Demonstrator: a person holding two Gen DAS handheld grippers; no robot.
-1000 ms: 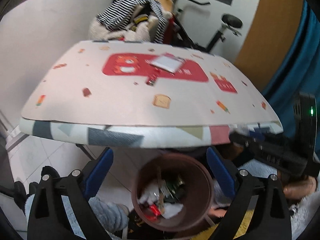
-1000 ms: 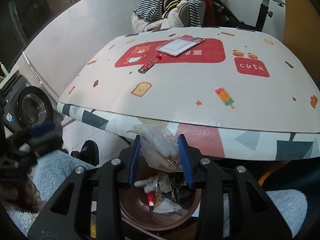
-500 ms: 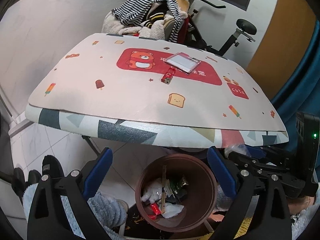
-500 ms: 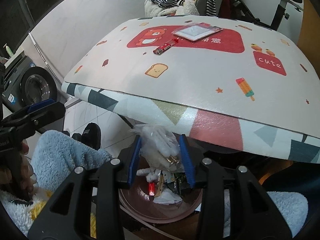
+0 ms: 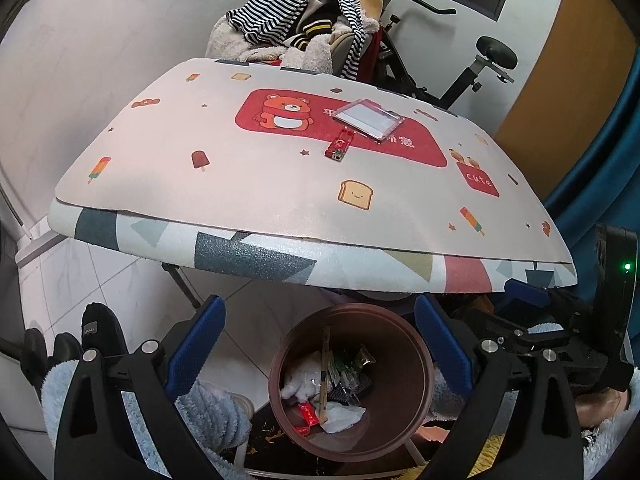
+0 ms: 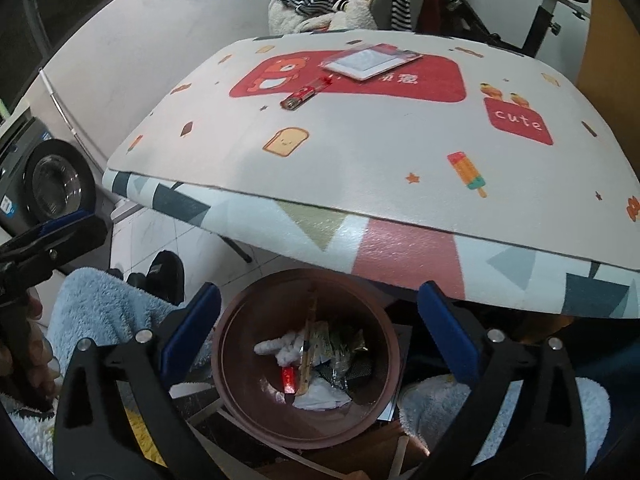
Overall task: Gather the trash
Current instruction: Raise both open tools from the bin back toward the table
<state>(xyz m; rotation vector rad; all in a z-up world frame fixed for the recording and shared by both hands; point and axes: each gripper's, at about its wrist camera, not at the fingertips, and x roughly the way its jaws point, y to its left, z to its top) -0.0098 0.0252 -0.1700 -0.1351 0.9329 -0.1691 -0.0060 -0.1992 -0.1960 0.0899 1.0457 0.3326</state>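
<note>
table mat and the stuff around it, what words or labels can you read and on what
"cute": white letters on the small red patch of the table mat.
White characters on the big red bear panel, partly under the clear card sleeve: too blurred to read.
Red lighter, print too small.
Shoe label: too small.

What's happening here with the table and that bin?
A person is clearing trash with a gripper in each hand. Both hang over the brown bin below the table. The right gripper is opening with nothing between its jaws; wrappers and tissue lie in the bin. The left gripper is open and empty. A red lighter and a clear packet remain on the table.
</note>
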